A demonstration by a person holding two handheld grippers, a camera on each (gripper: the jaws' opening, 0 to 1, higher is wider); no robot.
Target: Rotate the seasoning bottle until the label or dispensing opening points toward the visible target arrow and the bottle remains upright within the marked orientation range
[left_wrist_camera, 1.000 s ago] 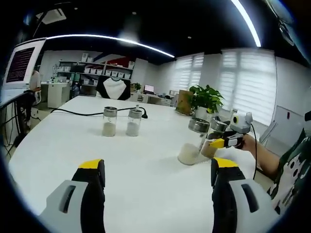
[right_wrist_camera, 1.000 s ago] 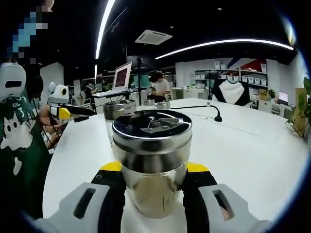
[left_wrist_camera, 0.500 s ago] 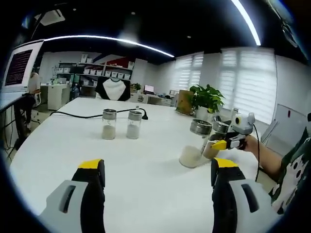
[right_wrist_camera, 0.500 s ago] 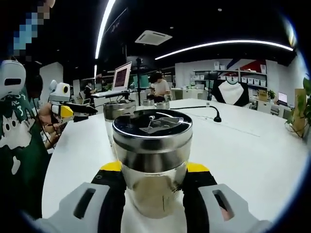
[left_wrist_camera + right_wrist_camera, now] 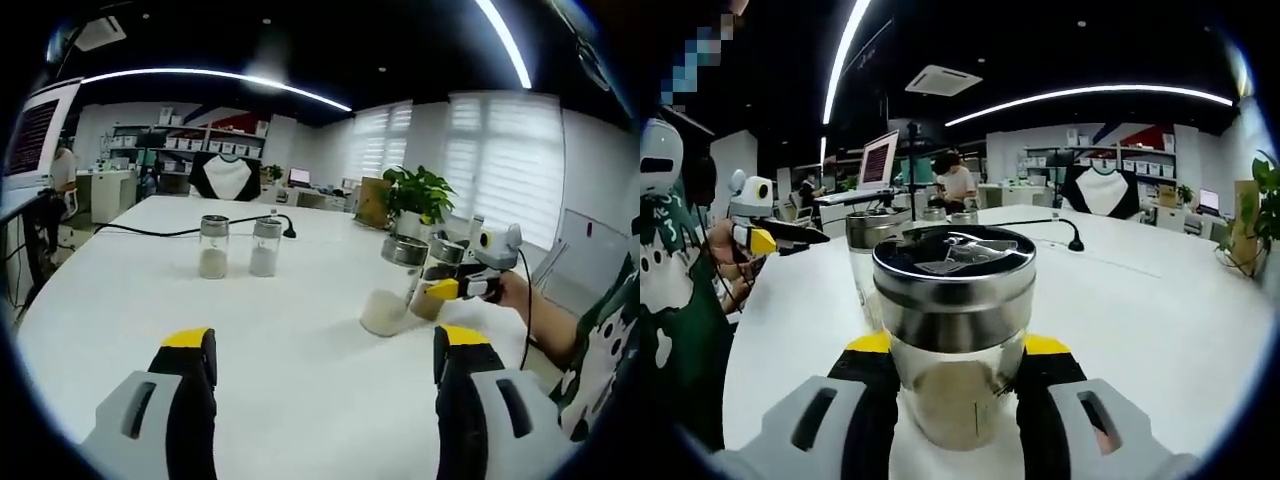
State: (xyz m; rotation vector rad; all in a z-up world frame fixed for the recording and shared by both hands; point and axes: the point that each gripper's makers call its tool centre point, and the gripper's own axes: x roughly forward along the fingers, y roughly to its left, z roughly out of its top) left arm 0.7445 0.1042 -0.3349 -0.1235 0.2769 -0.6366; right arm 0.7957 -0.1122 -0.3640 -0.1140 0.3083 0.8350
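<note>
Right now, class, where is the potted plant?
In the left gripper view the potted plant stands at the far right side of the white table, before the blinds, just behind the right claw and its seasoning bottle.

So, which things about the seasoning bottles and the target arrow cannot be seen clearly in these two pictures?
- Target arrow: I can find no mark on the white table in either view.
- Held seasoning bottle, right gripper view: base hidden between the right gripper jaws; no label seen.
- Same bottle, left gripper view: too small to read its opening.
- Two far bottles, left gripper view: too small for labels.
- Second bottle, right gripper view: partly hidden behind the held one.
</note>
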